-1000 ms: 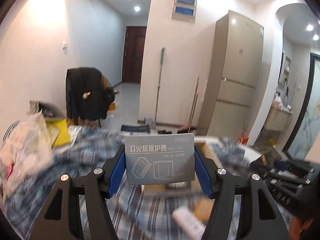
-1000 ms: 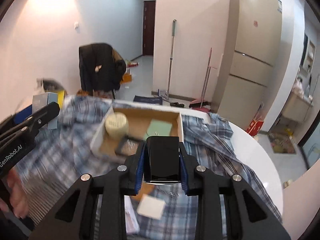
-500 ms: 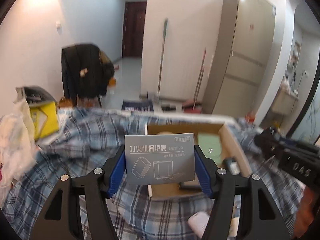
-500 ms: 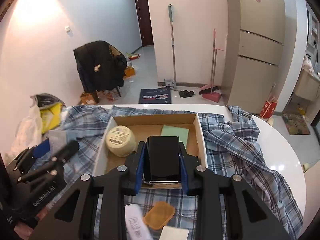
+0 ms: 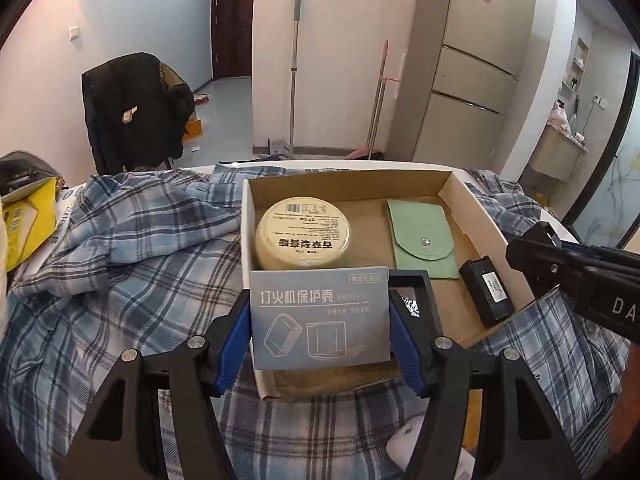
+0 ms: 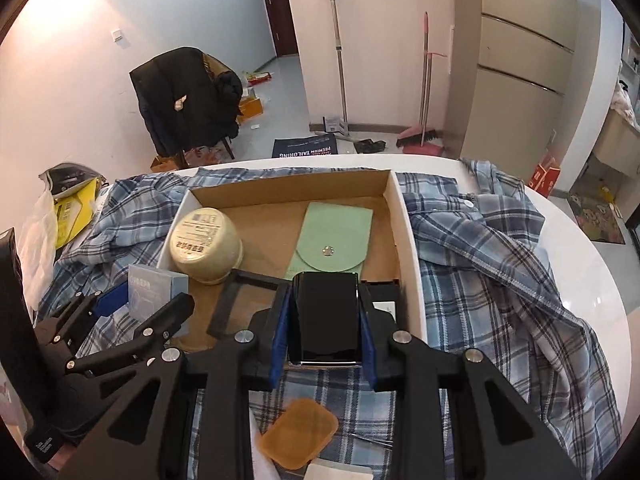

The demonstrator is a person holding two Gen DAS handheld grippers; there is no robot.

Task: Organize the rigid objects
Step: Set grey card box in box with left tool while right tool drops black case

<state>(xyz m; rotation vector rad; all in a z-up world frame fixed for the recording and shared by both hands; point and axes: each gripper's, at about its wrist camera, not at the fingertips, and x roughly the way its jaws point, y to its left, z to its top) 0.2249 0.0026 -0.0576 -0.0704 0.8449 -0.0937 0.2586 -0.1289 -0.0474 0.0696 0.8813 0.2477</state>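
Note:
My left gripper (image 5: 320, 320) is shut on a grey lighter-case box (image 5: 320, 316) and holds it over the near left corner of a shallow cardboard tray (image 5: 476, 204). My right gripper (image 6: 323, 320) is shut on a glossy black case (image 6: 324, 316) over the tray's near edge (image 6: 408, 248). In the tray lie a round cream tin (image 5: 303, 232), a green snap pouch (image 5: 420, 238), a black frame (image 6: 236, 300) and a black battery (image 5: 486, 294). The left gripper and its box (image 6: 154, 286) also show in the right wrist view.
The tray sits on a blue plaid shirt (image 5: 120, 264) spread over a white round table (image 6: 592, 264). An orange pad (image 6: 298, 432) and a white object (image 5: 404, 442) lie on the shirt near me. A yellow package (image 5: 24, 224) lies at the left.
Both grippers have moved forward and down toward the tray, each still holding its item. The tray now fills the middle of both views.

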